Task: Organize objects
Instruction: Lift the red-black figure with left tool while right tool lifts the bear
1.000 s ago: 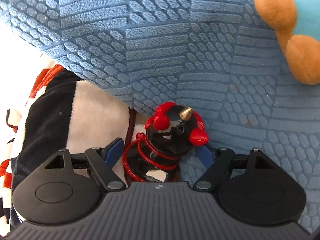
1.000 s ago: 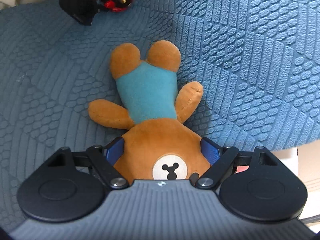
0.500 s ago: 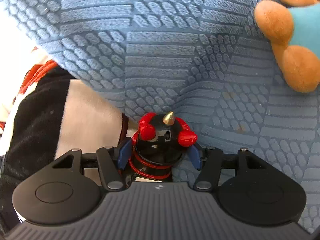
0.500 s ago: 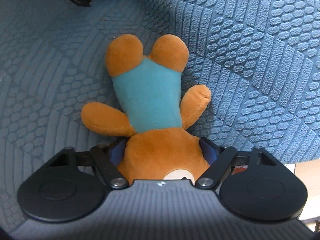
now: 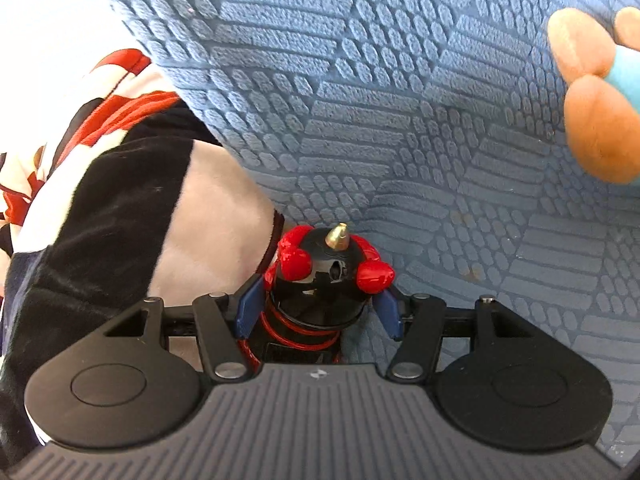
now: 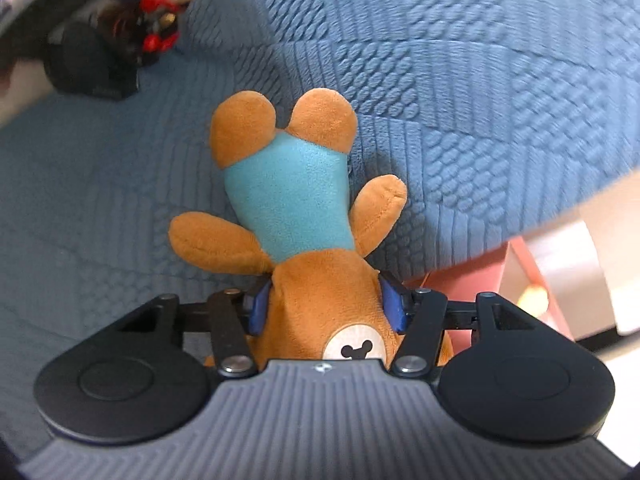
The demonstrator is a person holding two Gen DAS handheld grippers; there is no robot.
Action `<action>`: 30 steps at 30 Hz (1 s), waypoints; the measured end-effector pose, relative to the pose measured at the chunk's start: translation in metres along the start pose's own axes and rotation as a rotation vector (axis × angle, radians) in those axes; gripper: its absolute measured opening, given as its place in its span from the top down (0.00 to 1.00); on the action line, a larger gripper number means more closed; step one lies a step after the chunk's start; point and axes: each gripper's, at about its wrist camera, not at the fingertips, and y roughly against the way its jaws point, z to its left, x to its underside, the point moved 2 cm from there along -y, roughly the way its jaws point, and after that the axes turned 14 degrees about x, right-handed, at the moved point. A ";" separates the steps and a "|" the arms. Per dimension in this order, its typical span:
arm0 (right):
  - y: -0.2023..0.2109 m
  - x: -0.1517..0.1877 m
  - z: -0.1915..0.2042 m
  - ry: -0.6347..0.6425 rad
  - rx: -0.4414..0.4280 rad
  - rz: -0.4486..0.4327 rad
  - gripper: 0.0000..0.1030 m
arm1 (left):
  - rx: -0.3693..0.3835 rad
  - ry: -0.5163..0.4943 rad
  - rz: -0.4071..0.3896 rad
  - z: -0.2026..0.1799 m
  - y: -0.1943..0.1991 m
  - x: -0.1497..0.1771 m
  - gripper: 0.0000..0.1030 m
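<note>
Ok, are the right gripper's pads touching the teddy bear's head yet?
Touching. In the right wrist view the right gripper has just been closing, and both blue pads press into the sides of the teddy bear's head.

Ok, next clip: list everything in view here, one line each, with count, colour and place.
plush bear: 1, orange-brown with teal shirt, head clamped in the right tool, body over the blanket
toy figure: 1, black with red parts and a gold tip, clamped in the left tool
textured blanket: 1, blue, beneath both toys
plush fabric item: 1, black, white and red, beside the toy figure
pink furniture: 1, past the blanket's edge
left tool: 1, black, blue pads
right tool: 1, black, blue pads, jaws just closing
</note>
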 end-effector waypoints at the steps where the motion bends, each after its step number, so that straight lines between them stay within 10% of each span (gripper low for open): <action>1: 0.004 0.001 -0.002 -0.017 -0.006 0.002 0.43 | 0.005 0.013 -0.011 -0.001 0.005 0.001 0.37; 30: 0.058 0.033 0.002 -0.474 -0.283 0.216 0.43 | 0.411 0.698 -0.113 -0.026 0.068 0.055 0.37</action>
